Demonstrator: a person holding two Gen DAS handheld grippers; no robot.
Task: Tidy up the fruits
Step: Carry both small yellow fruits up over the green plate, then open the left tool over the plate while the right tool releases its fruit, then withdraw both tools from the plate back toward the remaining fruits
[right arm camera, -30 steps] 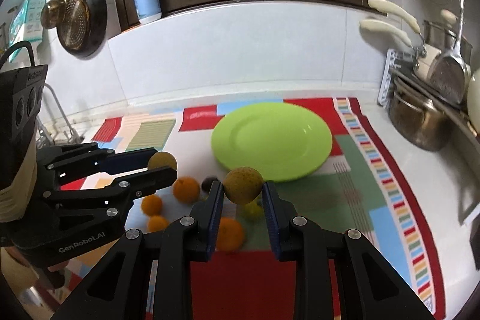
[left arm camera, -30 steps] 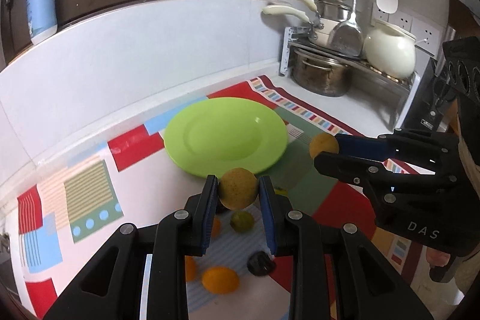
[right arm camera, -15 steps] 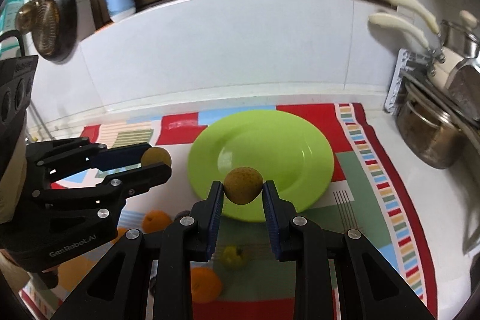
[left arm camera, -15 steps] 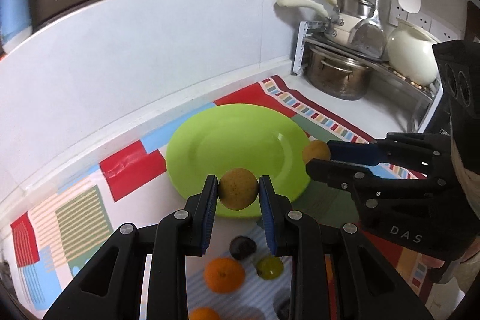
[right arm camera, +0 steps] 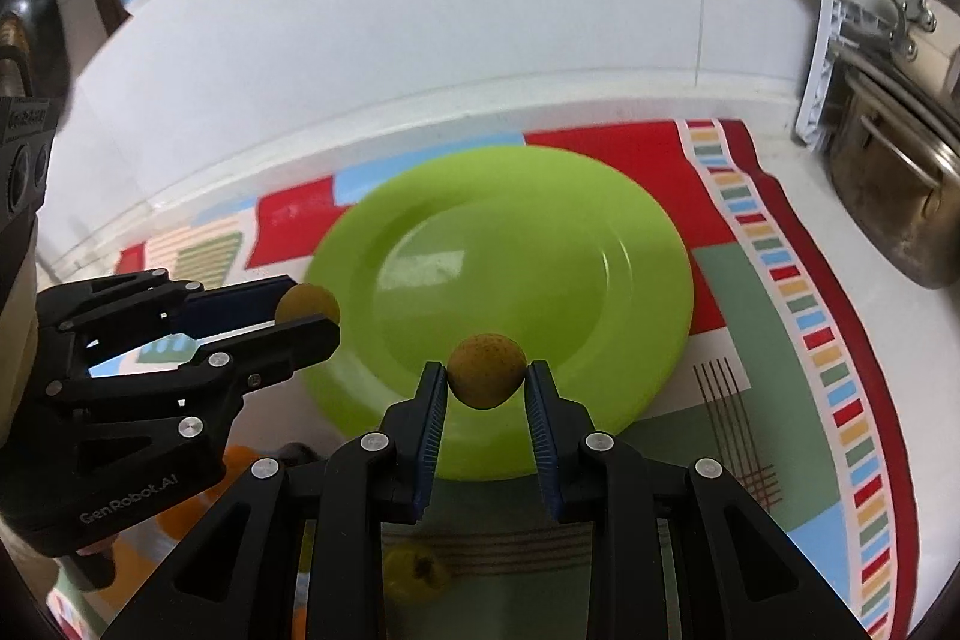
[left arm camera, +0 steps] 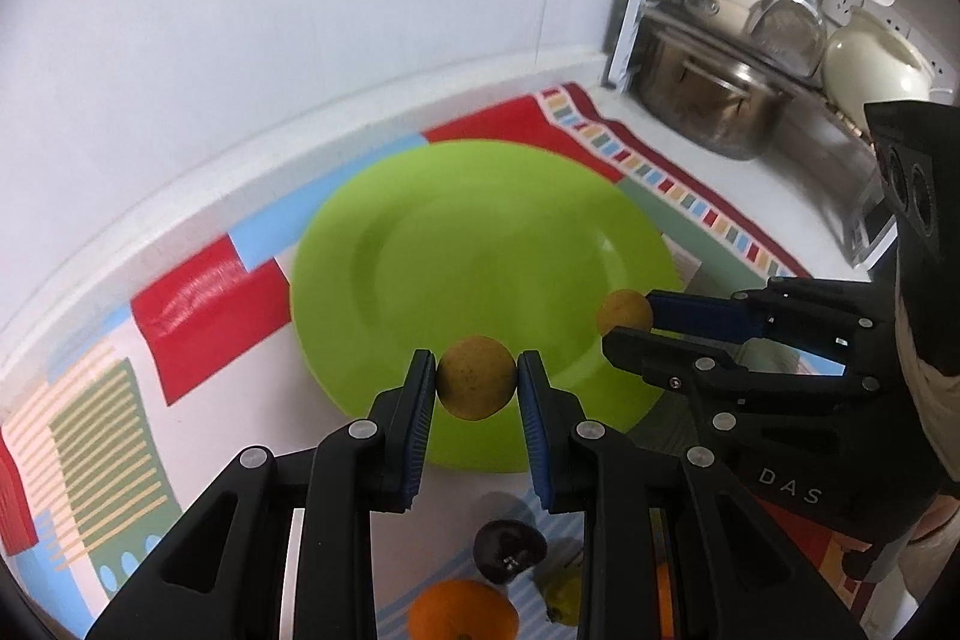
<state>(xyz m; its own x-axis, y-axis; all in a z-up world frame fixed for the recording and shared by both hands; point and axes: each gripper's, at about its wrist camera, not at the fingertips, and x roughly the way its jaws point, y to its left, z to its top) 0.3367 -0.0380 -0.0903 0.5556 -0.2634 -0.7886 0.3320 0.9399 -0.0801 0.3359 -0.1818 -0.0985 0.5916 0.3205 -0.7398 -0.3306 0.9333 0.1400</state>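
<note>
Two tongs side by side, left gripper (left arm camera: pixel 476 383) and right gripper (right arm camera: pixel 487 382), each clamped on a small brownish fruit, poised over near rim of bare green plate (left arm camera: pixel 480 244). Risk on release: round fruits rolling off shallow rim onto patterned mat (right arm camera: pixel 774 280).

I counted two brown fruits, one (left arm camera: pixel 476 385) in my left tongs, the other (right arm camera: pixel 487 379) in my right. One green plate (left arm camera: pixel 420 244). Below: one orange (left arm camera: pixel 462 610), one dark fruit (left arm camera: pixel 509 550), one yellow-green fruit (right arm camera: pixel 417 568).
</note>
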